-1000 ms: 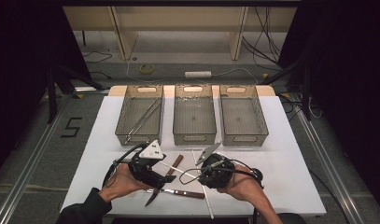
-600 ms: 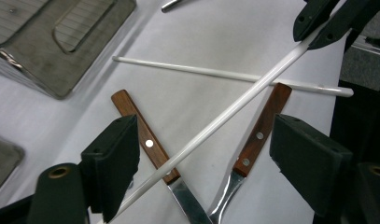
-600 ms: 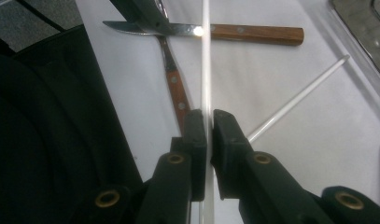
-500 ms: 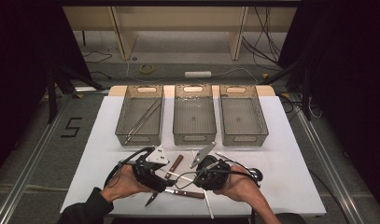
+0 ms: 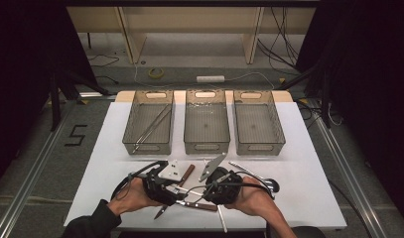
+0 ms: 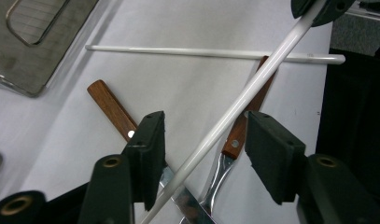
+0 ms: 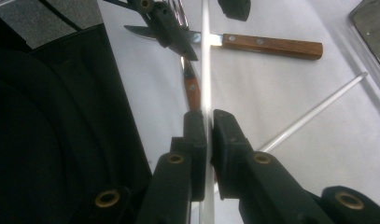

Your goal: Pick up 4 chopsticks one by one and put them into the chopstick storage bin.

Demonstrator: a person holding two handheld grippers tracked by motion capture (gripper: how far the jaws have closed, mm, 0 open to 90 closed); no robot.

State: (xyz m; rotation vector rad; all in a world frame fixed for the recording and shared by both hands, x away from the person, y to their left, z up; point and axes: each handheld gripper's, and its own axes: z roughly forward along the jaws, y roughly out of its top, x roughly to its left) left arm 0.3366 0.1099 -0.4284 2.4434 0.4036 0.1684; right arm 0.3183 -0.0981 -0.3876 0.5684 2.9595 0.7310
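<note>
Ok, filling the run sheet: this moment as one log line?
right gripper: shut on white chopstick | left gripper: jaws closing around it, no contact | second chopstick: on table

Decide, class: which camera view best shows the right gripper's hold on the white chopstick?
The right gripper view: the right gripper pinches the white chopstick between shut pads, close up. The left gripper view shows that stick crossing its own half-closed jaws; the high view shows it small, jutting out below the hands.

white rod [image 7: 206, 56] lower end cut off by frame, knife [image 6: 131, 135] blade behind tool [image 6: 204, 149]
</note>
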